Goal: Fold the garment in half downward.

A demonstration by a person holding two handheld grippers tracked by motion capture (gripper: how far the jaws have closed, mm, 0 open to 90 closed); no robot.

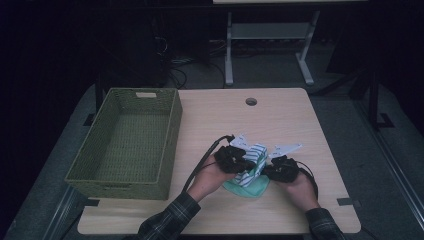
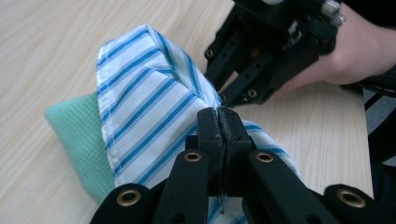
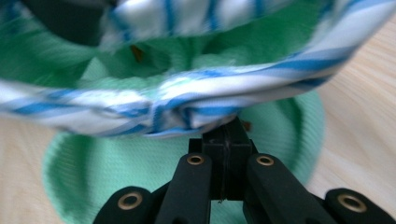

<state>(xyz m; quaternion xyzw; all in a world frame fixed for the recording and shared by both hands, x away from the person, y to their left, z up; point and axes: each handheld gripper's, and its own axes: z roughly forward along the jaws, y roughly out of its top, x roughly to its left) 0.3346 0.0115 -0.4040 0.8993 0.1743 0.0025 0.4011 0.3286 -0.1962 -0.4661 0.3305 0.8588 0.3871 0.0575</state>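
A blue-and-white striped cloth (image 1: 255, 156) lies bunched on a green mesh cloth (image 1: 248, 188) near the table's front edge; whether the two are joined I cannot tell. My left gripper (image 1: 246, 163) is shut on a fold of the striped cloth (image 2: 140, 102), its tips (image 2: 219, 114) pinching the fabric. From the other side my right gripper (image 1: 270, 171) is shut on the hem of the striped cloth (image 3: 196, 100), jaws (image 3: 224, 128) closed together under it. The green mesh (image 3: 140, 163) spreads beneath, and green mesh (image 2: 77, 135) sticks out to the left.
A green woven basket (image 1: 172, 135), with nothing inside, stands on the table's left side. The light wooden table (image 1: 280, 120) has a round cable hole (image 1: 251, 101) at the back. A person's hand (image 2: 355, 56) holds the right gripper close across from the left one.
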